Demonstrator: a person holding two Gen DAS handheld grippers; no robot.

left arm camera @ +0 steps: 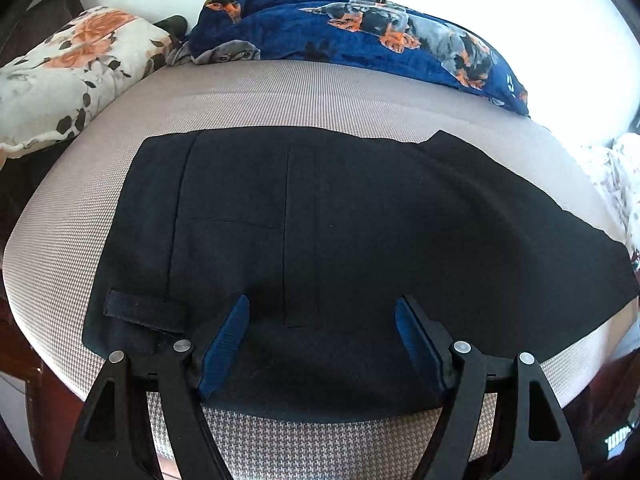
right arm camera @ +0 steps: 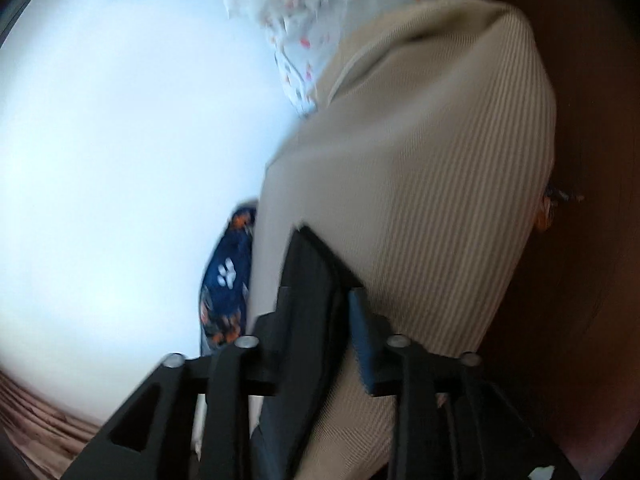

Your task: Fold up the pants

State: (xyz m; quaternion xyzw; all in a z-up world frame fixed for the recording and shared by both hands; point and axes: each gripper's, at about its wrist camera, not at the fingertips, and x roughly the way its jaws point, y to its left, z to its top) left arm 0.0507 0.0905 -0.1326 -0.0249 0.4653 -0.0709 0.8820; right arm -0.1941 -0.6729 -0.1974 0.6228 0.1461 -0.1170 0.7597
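Note:
Black pants (left arm camera: 340, 220) lie flat on a beige houndstooth surface (left arm camera: 260, 104), with the waistband and a belt loop (left arm camera: 140, 310) at the left. My left gripper (left arm camera: 322, 304) hovers over the near edge of the pants, its blue pads (left arm camera: 224, 340) wide apart and open, with nothing gripped. The right wrist view is blurred. My right gripper (right arm camera: 332, 276) points at a beige ribbed cloth (right arm camera: 420, 180) close in front of it. Its jaws stand a little apart, one blue pad (right arm camera: 362, 328) showing. No black pants appear in that view.
A floral pillow (left arm camera: 68, 68) lies at the back left and a blue dog-print blanket (left arm camera: 360, 36) along the back. White printed cloth (left arm camera: 620, 176) sits at the right edge, also hanging above the beige cloth (right arm camera: 320, 20). A wooden floor (right arm camera: 40, 420) shows at the lower left.

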